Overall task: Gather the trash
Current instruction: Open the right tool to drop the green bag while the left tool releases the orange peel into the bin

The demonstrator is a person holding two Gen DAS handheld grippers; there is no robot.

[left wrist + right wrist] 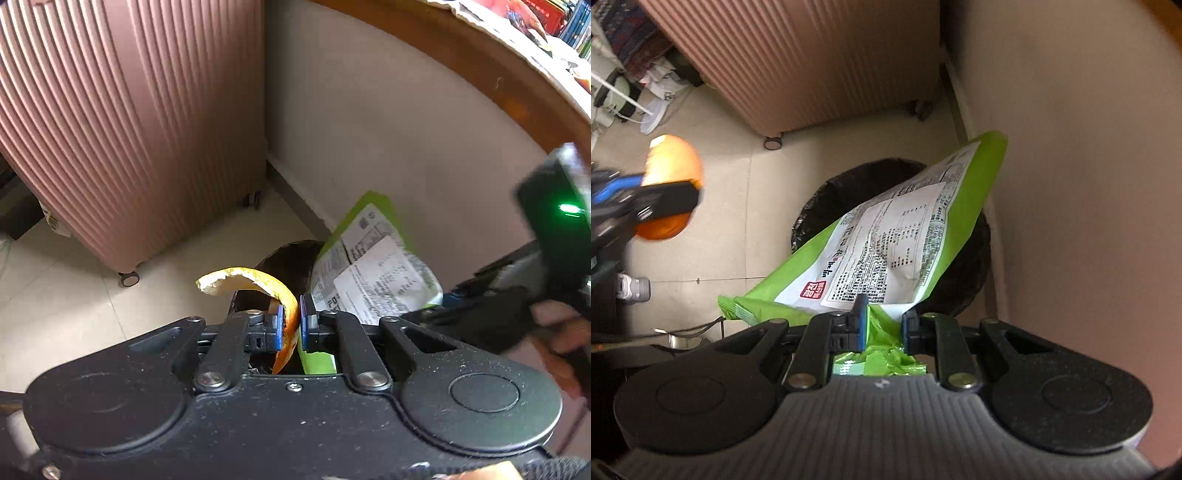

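Note:
My left gripper (291,325) is shut on a curled strip of orange peel (255,280), held above the floor just left of a black-lined trash bin (288,262). In the right wrist view the peel (674,166) and the left gripper (665,201) appear at the left edge. My right gripper (884,325) is shut on the crumpled end of a green snack bag (894,236) with a white printed label. The bag hangs over the bin's open mouth (842,188) beside the wall. From the left wrist camera the bag (373,269) hides most of the bin.
A pink ribbed suitcase (122,122) on wheels stands on the tiled floor (55,295) left of the bin. A beige wall (388,129) runs behind it. A wooden table edge (480,62) with clutter curves overhead at right. A shoe (633,290) and cables lie at left.

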